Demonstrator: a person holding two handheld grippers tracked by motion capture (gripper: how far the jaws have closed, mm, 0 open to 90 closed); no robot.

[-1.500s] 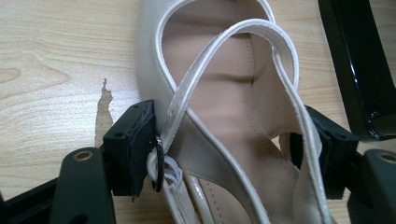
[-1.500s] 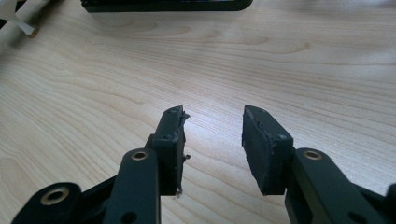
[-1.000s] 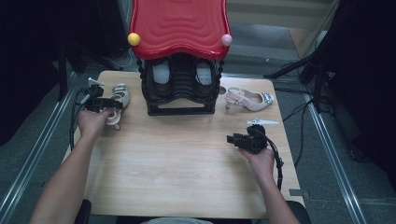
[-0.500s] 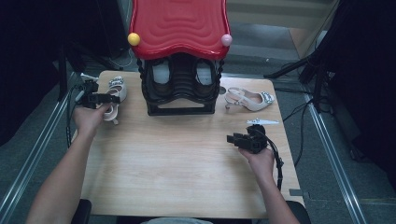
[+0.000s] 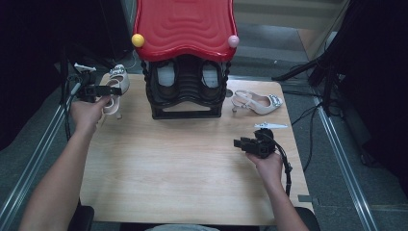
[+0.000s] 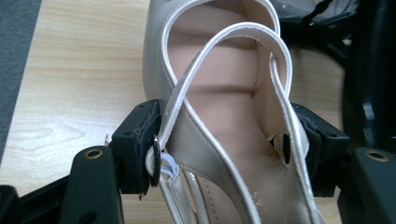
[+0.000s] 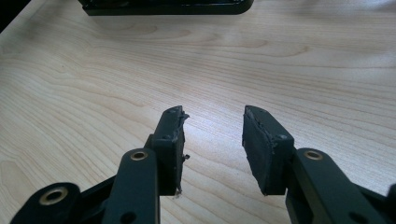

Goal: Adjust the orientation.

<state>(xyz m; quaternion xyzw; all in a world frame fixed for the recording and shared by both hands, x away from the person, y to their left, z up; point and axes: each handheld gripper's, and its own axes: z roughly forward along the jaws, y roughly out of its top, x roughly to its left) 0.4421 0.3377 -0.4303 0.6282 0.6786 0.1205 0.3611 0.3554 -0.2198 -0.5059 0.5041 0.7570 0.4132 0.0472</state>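
A cream high-heeled sandal (image 5: 115, 89) is held off the table at the far left corner, with my left gripper (image 5: 101, 90) shut on it. In the left gripper view both pads (image 6: 140, 144) press the sides of the sandal (image 6: 219, 112) near its strap buckle. A matching sandal (image 5: 257, 102) lies on its side at the back right of the table. My right gripper (image 5: 245, 144) rests low over the right part of the table, open, with bare wood between its fingers (image 7: 170, 149).
A black shoe rack (image 5: 185, 89) with a red wavy top (image 5: 185, 24) stands at the back middle and holds a pair of shoes (image 5: 166, 77). A small white strip (image 5: 271, 126) lies beside the right gripper. Dark cables and stands border the table (image 5: 168, 168).
My left gripper has carried the sandal up and toward the far left corner of the table. The right gripper has stayed where it was.
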